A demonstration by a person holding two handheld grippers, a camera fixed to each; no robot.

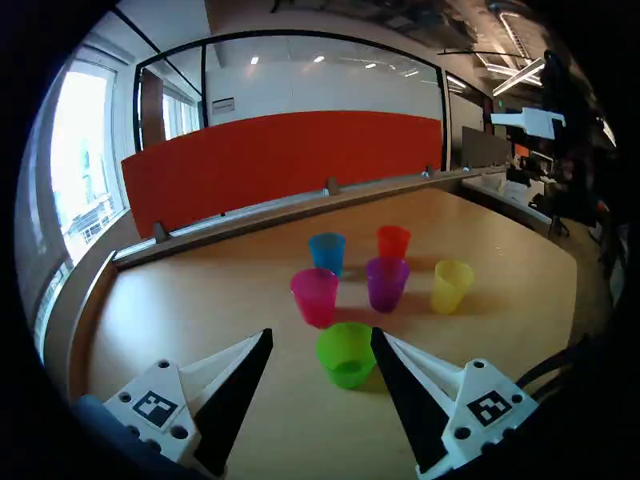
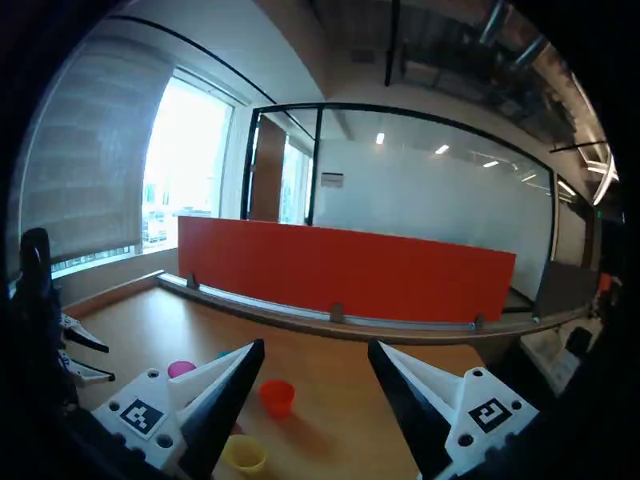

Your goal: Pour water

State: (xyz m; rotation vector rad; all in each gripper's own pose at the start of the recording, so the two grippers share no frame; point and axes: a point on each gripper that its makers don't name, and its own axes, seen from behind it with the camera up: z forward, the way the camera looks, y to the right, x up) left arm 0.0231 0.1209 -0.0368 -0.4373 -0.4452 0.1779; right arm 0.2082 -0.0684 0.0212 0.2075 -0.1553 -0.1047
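I am looking at a smooth, softly gleaming wood-grain tabletop point(image 1: 200, 312), a green cup point(image 1: 346, 354) of translucent glossy plastic, and the matt black left tongs point(image 1: 321, 332) seated in white plastic mounts.

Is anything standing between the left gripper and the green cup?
Nothing visible. The green cup sits on the table directly ahead of the open left gripper; the pink cup and purple cup stand behind it.
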